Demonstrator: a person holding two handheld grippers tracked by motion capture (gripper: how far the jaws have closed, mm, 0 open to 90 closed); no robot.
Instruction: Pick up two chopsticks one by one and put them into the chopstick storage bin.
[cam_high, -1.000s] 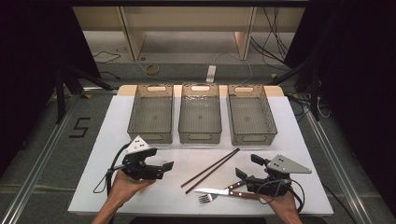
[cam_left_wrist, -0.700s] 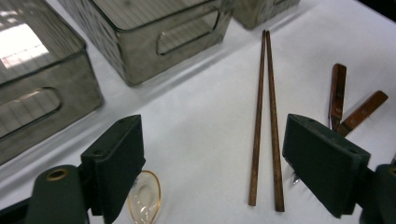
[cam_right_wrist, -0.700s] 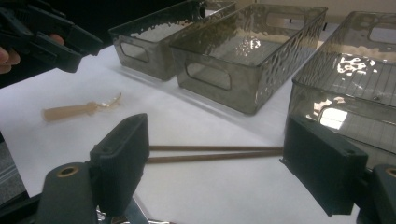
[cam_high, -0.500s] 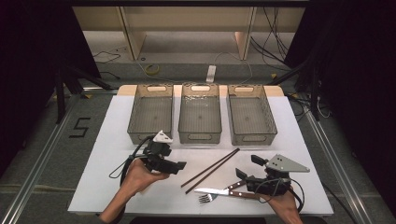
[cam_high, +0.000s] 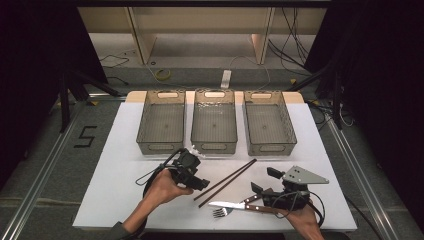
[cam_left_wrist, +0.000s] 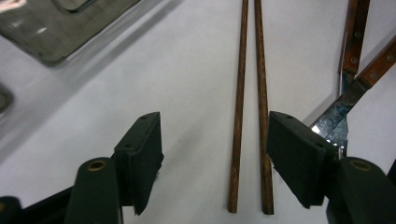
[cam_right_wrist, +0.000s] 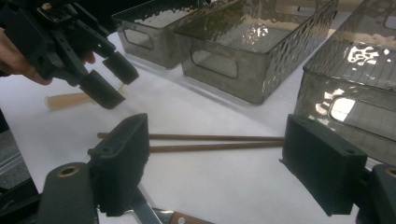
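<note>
The white rectangular tabletop (cam_high: 115, 190) carries three clear smoky plastic bins in a row, the middle bin (cam_high: 214, 120) serving as landmark, with the left bin (cam_high: 161, 121) and right bin (cam_high: 269, 121) beside it. On the grey floor left of the tabletop a black "5" (cam_high: 85, 136) is marked. Just in front of the middle bin, the left gripper (cam_high: 199, 182) has just been closing its jaws; they stand partly open, astride the near ends of the pair of dark brown wooden chopsticks (cam_left_wrist: 251, 116) without pressing them. Farther front and right, the right gripper (cam_high: 264, 181) rests with jaws wide open and empty, beside a wooden-handled steel knife (cam_high: 235, 204) and fork (cam_high: 221, 212).
</note>
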